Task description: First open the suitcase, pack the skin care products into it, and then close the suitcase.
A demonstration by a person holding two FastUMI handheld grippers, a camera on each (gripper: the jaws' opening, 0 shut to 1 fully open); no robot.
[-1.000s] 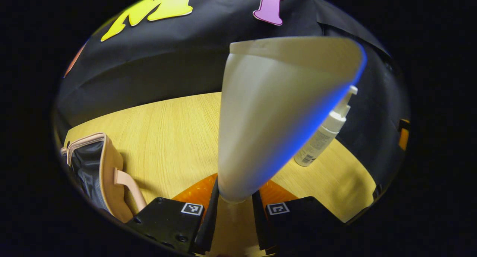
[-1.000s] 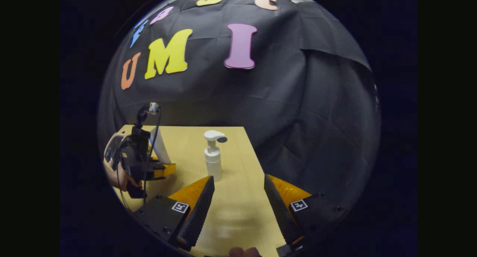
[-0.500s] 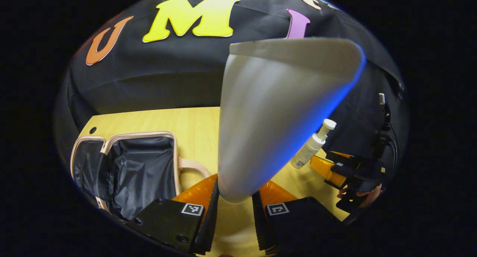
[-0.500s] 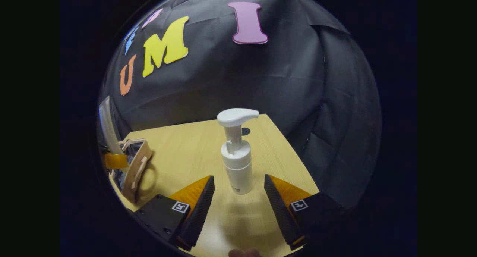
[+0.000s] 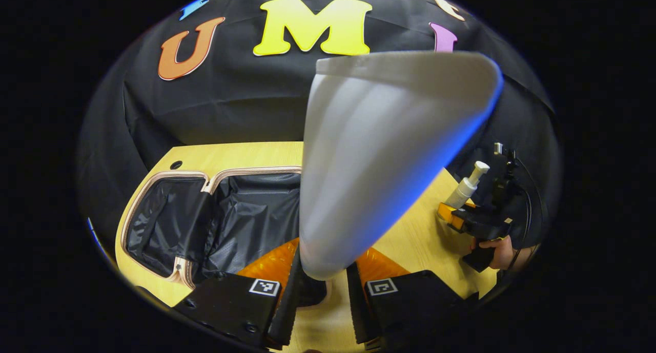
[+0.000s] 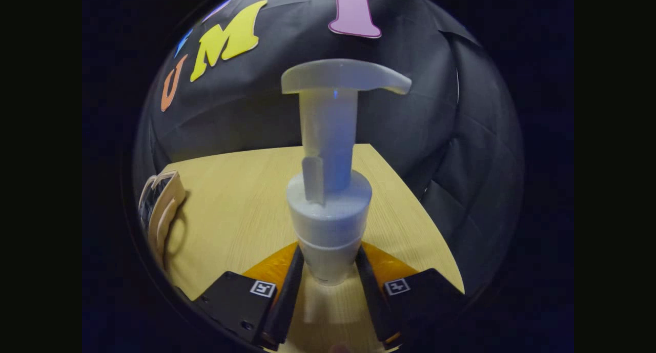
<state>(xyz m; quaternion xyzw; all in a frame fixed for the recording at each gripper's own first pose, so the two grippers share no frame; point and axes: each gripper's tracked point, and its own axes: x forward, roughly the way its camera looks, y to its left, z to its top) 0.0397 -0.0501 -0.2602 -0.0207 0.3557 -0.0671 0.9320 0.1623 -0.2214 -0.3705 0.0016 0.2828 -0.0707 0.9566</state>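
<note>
Your left gripper [image 5: 322, 284] squeezes the bottom end of a white tube [image 5: 379, 153]. Both fingers press on it, one on each side. The tube stands up tall, with its flat wide end at the top. It hangs above the suitcase [image 5: 205, 222], over the right part of it.

The suitcase lies wide open on the yellow table [image 5: 415, 240]. It has a pale pink rim and shiny black cloth inside. You can see two halves, a small one on the left and a bigger one on the right. Nothing seems to be inside yet, but the tube hides part of the right half, so that is hard to tell.

To the right of the suitcase, well apart from it, your right gripper [image 6: 330, 286] is closed around the white pump bottle [image 6: 330, 204]. Both fingers press on the low part of the bottle, one on each side. The bottle stands straight up, and its bottom looks to be on the table. Its pump head sticks out to the right in the right gripper view.

In the left gripper view you can see your hand [image 5: 499, 250] holding the right gripper, with the pump bottle poking up in front of it. In the right gripper view the suitcase sits far off to the left of the bottle, at the table's edge.
</note>
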